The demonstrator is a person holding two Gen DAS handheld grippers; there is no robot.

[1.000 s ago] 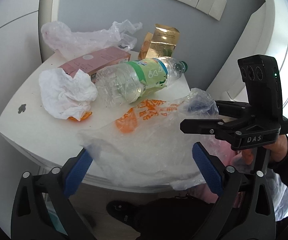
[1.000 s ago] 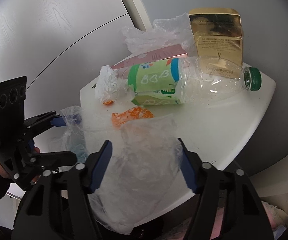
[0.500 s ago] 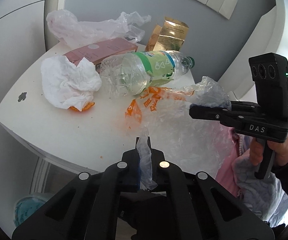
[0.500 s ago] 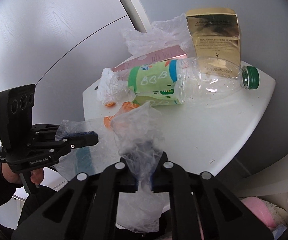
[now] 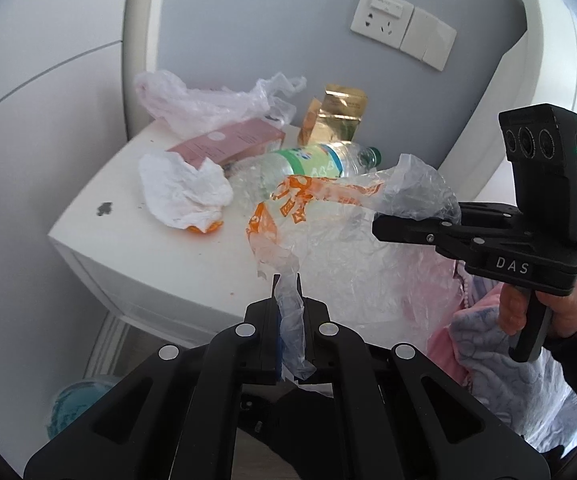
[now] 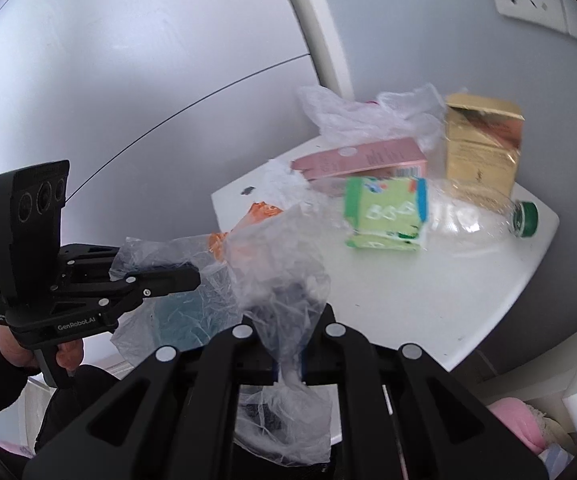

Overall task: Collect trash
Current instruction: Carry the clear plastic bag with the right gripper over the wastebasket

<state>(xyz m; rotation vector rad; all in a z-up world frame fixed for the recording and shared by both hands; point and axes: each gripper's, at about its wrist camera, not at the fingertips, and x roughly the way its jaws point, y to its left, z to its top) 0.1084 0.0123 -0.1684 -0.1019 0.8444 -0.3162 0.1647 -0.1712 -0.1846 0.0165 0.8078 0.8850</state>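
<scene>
A clear plastic bag with orange print (image 5: pixel 340 236) hangs between my two grippers, lifted off the white table (image 5: pixel 128 240). My left gripper (image 5: pixel 287 292) is shut on one edge of the bag. My right gripper (image 6: pixel 288 364) is shut on the other edge; it also shows in the left wrist view (image 5: pixel 384 228). On the table lie a crushed plastic bottle with a green label (image 6: pixel 408 216), a crumpled white tissue (image 5: pixel 180 188), a pink box (image 5: pixel 228 144), a gold box (image 6: pixel 482 148) and a loose clear bag (image 5: pixel 208 100).
The table stands in a corner against a grey wall with a socket plate (image 5: pixel 384 18). A teal bin (image 5: pixel 72 404) sits on the floor at lower left. Pink and blue cloth (image 5: pixel 488 352) lies at the right.
Both grippers shut on the bag's edges, then lifted it off the table and drew back. The trash on the table stayed put.
</scene>
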